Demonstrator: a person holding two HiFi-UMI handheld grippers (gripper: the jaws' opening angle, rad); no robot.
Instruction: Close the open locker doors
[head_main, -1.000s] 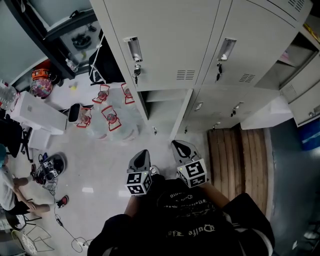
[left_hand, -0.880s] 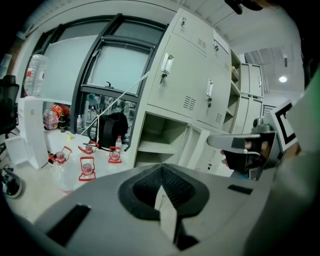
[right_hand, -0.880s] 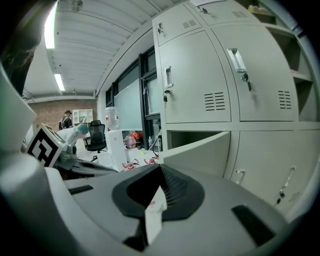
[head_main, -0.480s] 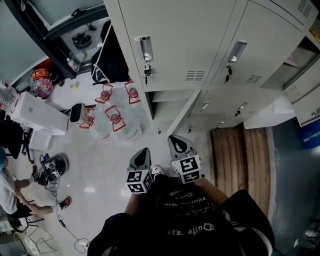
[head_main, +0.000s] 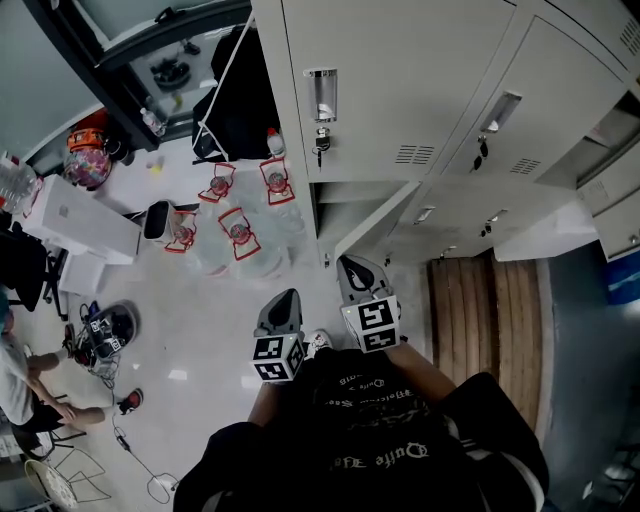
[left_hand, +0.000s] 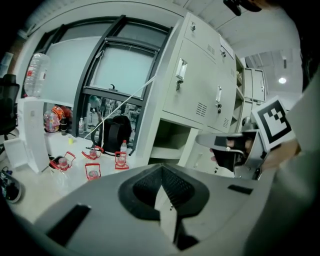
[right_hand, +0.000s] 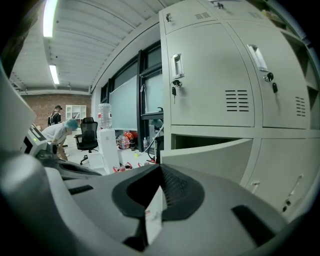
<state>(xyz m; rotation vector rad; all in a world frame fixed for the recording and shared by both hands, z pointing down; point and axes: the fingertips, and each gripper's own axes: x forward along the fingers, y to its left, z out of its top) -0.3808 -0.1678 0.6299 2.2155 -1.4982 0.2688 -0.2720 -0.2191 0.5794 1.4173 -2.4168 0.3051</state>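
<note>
The open locker door stood at 12 o'clock from the right gripper, nearer to it than to the left gripper; both were clenched and empty.

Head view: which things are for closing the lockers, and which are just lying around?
For the job: open locker door, left gripper, right gripper, both with fingers shut.

Just lying around: red-handled water bottles, black backpack, white water dispenser, cables on the floor.

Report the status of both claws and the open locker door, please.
Left claw and right claw shut, empty. Lower locker door open, not touched. Bottles on floor beside it, apart.
</note>
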